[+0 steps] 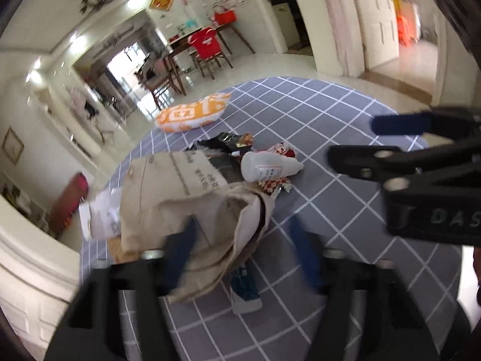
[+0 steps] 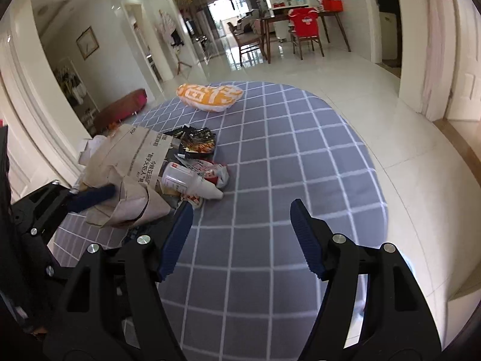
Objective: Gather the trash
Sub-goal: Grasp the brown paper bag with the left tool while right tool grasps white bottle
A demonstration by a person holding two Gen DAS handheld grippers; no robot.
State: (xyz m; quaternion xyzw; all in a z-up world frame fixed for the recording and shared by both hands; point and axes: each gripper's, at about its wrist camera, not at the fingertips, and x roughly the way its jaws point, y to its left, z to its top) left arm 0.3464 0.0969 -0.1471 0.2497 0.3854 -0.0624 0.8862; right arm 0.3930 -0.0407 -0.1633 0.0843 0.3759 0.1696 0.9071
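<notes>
A crumpled brown paper bag lies on the grey checked cloth, with a white plastic bottle, a red-and-white wrapper and a black snack packet beside it. A blue-and-white packet lies near the bag's edge. My left gripper is open, its left finger at the bag's edge. My right gripper is open and empty over bare cloth, right of the bag and bottle. The right gripper also shows in the left wrist view, the left gripper in the right wrist view.
An orange-and-white bag lies at the cloth's far edge, also in the right wrist view. White paper sits left of the brown bag. A red cushion lies on the floor. A dining table and chairs stand far back.
</notes>
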